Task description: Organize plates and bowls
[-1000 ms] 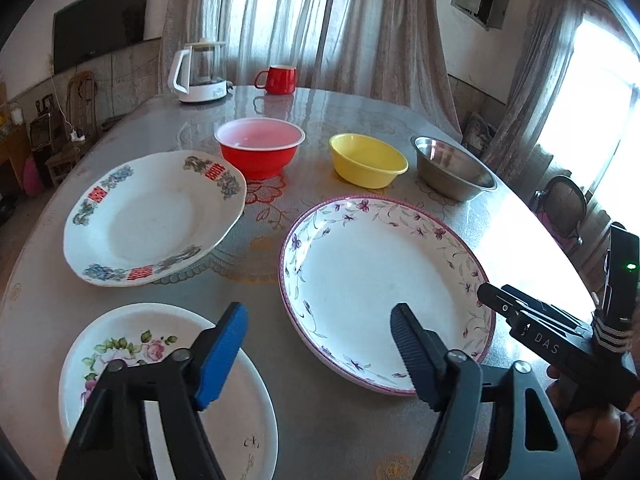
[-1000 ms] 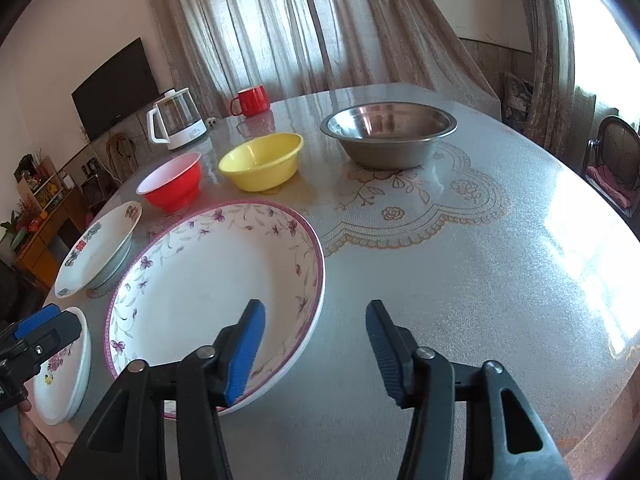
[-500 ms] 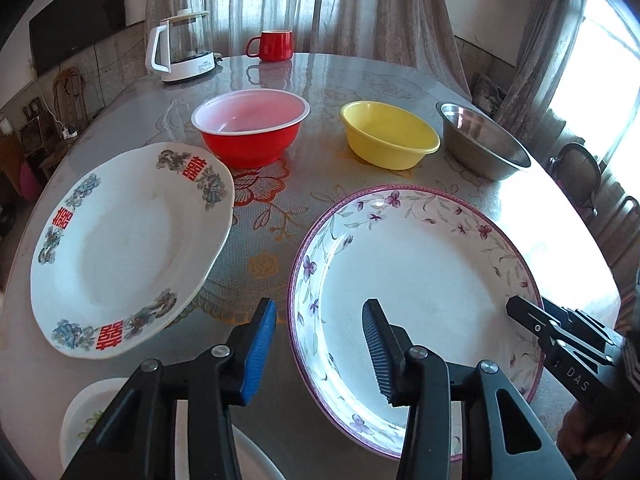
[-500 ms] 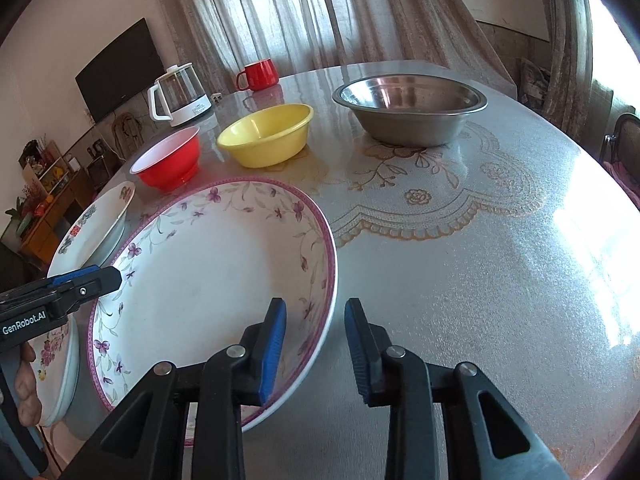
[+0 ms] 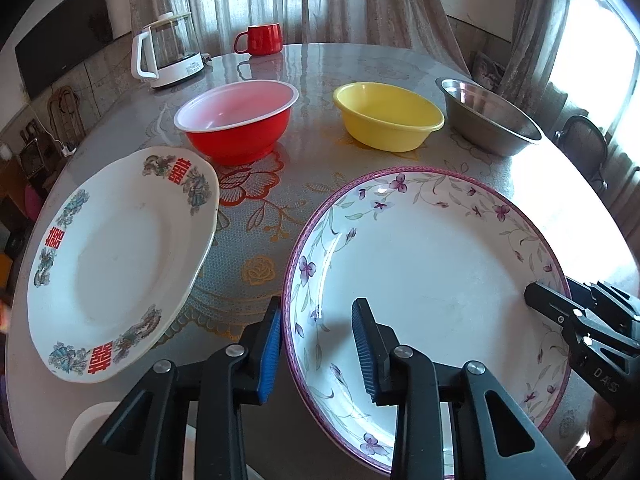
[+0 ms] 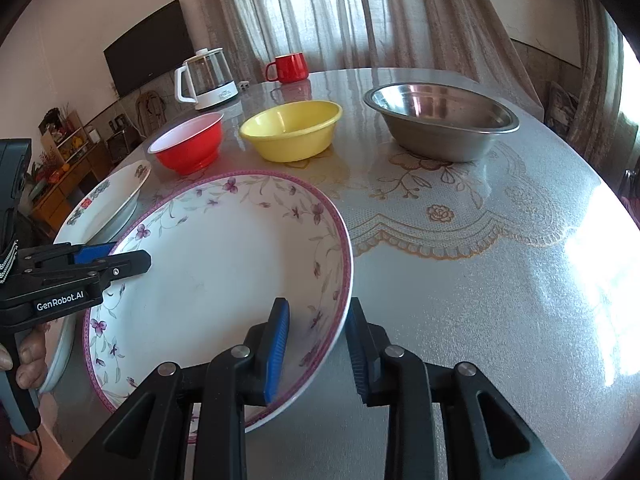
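A large white plate with a purple floral rim (image 5: 432,272) (image 6: 224,272) lies on the table. My left gripper (image 5: 318,350) is open, its jaws straddling the plate's left rim. My right gripper (image 6: 318,350) is open, its jaws straddling the plate's right rim. A white plate with red characters (image 5: 116,260) (image 6: 108,196) lies to the left. A small floral plate (image 5: 92,428) shows at the bottom left. A red bowl (image 5: 240,120), a yellow bowl (image 5: 388,116) and a steel bowl (image 5: 488,120) stand in a row behind.
A glass kettle (image 5: 168,52) and a red mug (image 5: 262,38) stand at the table's far side. The table edge (image 6: 580,400) curves round to the right. Curtains, a chair and a wall TV are beyond.
Both grippers have moved forward and narrowed, and their jaws now straddle opposite rims of the purple floral plate. The small floral plate has slipped mostly out of the left view.
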A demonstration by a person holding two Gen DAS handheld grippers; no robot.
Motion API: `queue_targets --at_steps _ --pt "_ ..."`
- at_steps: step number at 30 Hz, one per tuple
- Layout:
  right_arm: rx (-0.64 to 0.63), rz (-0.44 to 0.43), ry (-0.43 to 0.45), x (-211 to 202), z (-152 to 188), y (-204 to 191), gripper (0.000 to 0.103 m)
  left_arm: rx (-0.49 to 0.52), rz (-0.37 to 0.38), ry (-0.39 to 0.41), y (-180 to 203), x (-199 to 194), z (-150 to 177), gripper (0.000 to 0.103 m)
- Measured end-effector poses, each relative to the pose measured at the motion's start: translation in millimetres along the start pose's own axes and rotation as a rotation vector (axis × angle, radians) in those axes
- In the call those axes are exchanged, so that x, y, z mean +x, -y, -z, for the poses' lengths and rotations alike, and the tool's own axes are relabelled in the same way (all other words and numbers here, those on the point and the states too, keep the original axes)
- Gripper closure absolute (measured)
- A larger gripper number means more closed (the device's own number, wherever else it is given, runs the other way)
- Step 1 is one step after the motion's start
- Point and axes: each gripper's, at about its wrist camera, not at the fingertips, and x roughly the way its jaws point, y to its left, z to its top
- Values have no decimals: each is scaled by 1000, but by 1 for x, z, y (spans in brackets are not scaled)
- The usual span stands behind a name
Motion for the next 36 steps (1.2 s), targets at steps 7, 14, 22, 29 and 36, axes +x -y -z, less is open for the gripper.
queue_targets --at_steps 7,14,22,29,36 --pt "-2 -51 -13 -4 -1 8 75 -19 13 4 5 -9 12 71" --pt "50 -89 -17 -11 8 19 75 -21 3 26 16 -24 35 71" --pt "-49 5 -28 -13 12 -2 75 -28 -45 52 20 -36 54 71" --pt "-36 5 -20 -17 18 -6 73 0 -78 80 24 -37 62 69" --pt "-28 2 -14 -21 23 -5 73 12 -94 108 29 -43 69 69"
